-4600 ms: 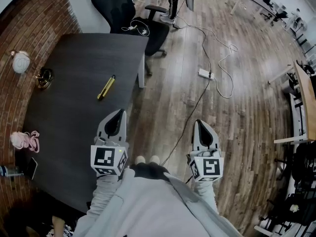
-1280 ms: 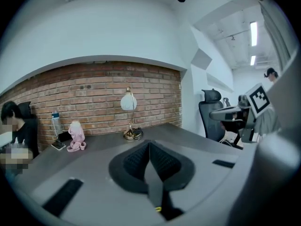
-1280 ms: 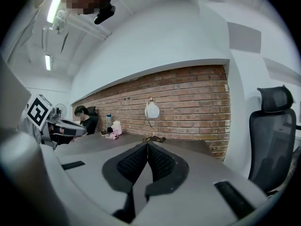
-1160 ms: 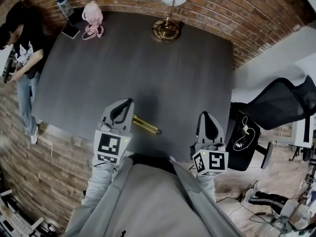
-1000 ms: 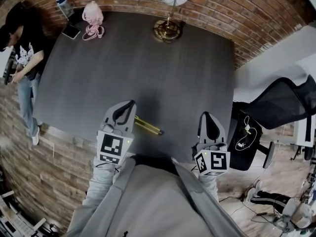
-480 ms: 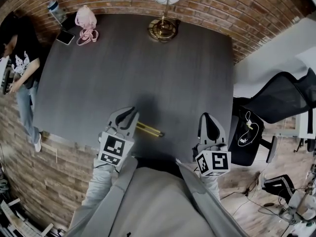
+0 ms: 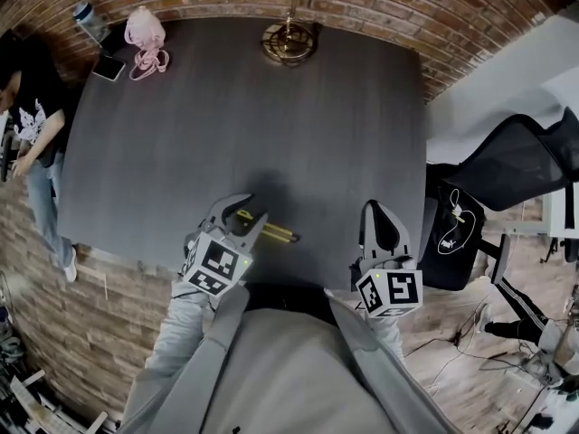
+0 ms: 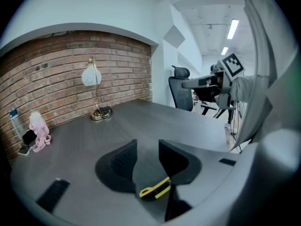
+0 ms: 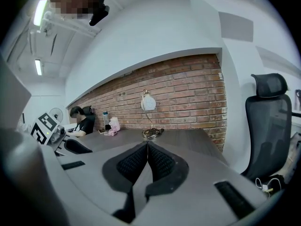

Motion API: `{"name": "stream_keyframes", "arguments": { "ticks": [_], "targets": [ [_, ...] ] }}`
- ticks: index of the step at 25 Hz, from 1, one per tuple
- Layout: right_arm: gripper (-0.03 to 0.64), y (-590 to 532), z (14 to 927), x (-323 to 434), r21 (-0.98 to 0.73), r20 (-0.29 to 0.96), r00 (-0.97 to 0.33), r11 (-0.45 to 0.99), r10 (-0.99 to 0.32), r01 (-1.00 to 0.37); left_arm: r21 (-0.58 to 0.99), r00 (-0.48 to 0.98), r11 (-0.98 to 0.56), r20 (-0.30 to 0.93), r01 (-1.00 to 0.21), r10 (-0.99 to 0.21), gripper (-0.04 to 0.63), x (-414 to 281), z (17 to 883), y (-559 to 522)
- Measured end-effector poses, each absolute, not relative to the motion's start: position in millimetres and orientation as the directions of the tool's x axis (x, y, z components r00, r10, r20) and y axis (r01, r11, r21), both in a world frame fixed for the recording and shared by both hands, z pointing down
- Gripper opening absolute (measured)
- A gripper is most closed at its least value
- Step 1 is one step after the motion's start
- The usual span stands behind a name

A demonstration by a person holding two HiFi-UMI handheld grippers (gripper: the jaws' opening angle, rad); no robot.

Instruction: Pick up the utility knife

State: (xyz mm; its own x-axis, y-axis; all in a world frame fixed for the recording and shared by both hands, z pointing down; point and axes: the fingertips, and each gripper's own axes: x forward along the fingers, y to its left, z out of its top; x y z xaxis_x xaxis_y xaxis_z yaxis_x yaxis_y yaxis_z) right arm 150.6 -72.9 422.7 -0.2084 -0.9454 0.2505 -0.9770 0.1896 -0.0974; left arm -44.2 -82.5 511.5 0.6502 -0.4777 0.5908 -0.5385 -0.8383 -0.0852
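The yellow utility knife (image 7: 276, 232) lies on the dark table (image 7: 271, 125) near its front edge. My left gripper (image 7: 247, 212) is tilted down over the knife's left end, and its jaws have just been opening. In the left gripper view the knife's yellow end (image 8: 155, 188) shows low between the open left gripper (image 8: 146, 157); the pads do not press on it. My right gripper (image 7: 380, 227) hovers at the table's front right corner, shut and empty. In its own view the right gripper (image 9: 147, 155) has its pads touching.
A brass lamp (image 7: 289, 34) stands at the table's far edge. A pink item (image 7: 142, 30), a phone (image 7: 109, 69) and a bottle (image 7: 86, 14) sit at the far left corner. A person (image 7: 23, 107) is at the left, and an office chair (image 7: 507, 179) at the right.
My left gripper has dropped toward the knife and tilted down, and its jaws have gone from shut to open over the knife's end. The right gripper has stayed put.
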Motion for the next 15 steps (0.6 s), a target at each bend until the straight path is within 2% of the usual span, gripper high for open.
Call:
{"name": "stream_keyframes", "arguments": {
  "ticks": [15],
  "targets": [
    [0.018,-50.4,442.4,147.5,-0.120,0.301,-0.210,0.181,-0.930,-0.976,-0.044,0.599,-0.994,0.794,-0.104,-0.098,0.215,-29.0,591.6,-38.7]
  ]
}}
